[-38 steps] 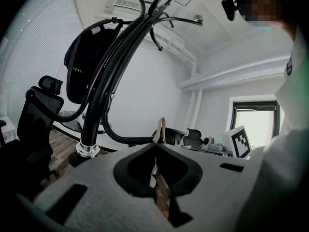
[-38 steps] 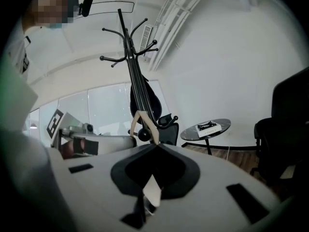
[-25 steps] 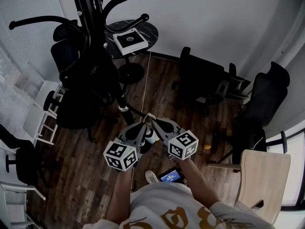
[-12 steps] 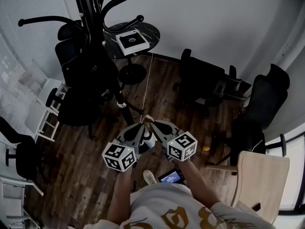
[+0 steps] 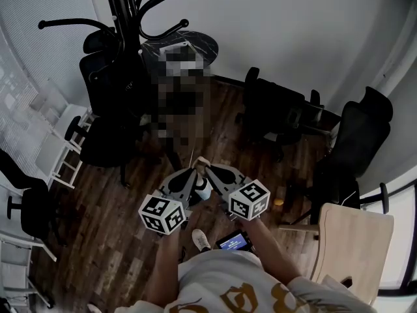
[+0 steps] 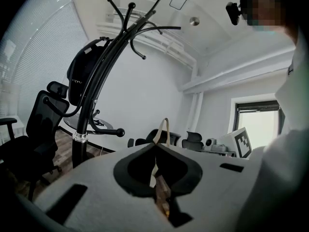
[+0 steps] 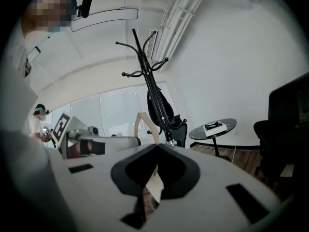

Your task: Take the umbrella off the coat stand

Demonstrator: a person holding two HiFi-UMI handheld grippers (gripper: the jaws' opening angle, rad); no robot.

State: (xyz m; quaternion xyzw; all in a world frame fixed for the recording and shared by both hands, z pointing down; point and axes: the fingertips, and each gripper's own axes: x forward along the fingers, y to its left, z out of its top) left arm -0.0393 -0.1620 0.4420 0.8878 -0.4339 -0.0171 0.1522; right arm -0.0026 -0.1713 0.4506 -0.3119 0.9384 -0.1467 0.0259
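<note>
The left gripper [image 6: 155,146] and right gripper [image 7: 157,149] meet tip to tip over open wood floor [image 5: 124,220], each pair of jaws pinched shut on one beige strap loop [image 6: 163,127]. One coat stand [image 5: 120,18] rises ahead-left beside one round desk [image 7: 227,122], with black chairs [image 5: 273,109] along the walls. The umbrella cannot be picked out among the dark shapes hung on the stand.

the coat stand [image 5: 121,18] rises left of the round table [image 5: 207,43], office chairs [image 5: 277,113] to its right.

Black office chairs [image 5: 277,113] along wall; round dark table [image 7: 198,133] bearing box [image 7: 215,126]; pale wooden chair [image 5: 352,240] right; wood floor [image 5: 98,220].
</note>
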